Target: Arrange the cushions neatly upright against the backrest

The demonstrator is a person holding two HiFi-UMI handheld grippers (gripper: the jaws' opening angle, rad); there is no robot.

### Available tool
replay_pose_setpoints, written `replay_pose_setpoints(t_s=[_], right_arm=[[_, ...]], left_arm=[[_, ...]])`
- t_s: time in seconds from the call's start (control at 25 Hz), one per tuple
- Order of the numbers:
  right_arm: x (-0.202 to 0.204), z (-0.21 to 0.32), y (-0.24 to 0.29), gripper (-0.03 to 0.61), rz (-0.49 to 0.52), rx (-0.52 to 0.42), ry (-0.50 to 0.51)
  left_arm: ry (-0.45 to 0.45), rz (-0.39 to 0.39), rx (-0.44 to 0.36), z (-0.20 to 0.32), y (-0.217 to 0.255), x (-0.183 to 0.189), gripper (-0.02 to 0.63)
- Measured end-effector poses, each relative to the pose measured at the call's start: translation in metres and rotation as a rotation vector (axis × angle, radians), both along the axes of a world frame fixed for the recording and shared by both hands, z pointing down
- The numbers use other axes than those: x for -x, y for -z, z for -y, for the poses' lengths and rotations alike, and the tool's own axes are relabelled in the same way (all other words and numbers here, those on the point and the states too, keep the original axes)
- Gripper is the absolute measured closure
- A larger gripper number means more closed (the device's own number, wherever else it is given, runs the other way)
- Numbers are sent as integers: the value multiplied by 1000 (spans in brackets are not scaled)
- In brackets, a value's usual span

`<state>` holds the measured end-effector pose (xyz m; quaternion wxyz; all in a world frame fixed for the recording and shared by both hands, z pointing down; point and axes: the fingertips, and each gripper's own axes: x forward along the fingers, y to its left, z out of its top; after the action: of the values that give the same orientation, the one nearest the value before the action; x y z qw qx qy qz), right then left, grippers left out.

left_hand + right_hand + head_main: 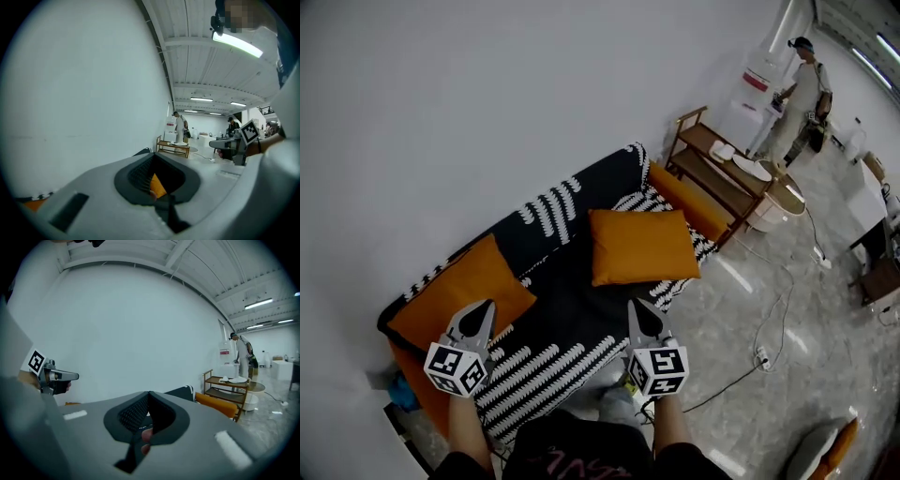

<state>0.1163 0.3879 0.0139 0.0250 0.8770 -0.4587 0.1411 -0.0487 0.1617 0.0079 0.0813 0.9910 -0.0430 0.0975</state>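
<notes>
We hold both grippers empty, jaws pressed together. Over the sofa's front edge, the left gripper points at the near corner of the left cushion. The right gripper faces the middle cushion, flat on the seat just ahead, long side along the sofa's backrest. Neither stands upright yet; we judge each hand suits its nearer cushion.

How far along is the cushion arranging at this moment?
Done: nothing yet. The middle cushion and the left cushion lie on the sofa, neither upright against the backrest. In hand: nothing; the left gripper and right gripper have shut, empty jaws. Left: stand both cushions against the backrest.
</notes>
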Motion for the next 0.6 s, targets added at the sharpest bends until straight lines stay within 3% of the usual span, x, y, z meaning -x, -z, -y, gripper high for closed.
replay_pose_setpoints(t_s=[0.24,0.6], right_arm=[[-70,-67,-10,565,-3,-24,-100],[-192,-163,-33,565,33,-22,-156]], left_arm=[[-117,29,-19,-59,-10,-89,612],[-178,84,-6,-150,-29,-219,611]])
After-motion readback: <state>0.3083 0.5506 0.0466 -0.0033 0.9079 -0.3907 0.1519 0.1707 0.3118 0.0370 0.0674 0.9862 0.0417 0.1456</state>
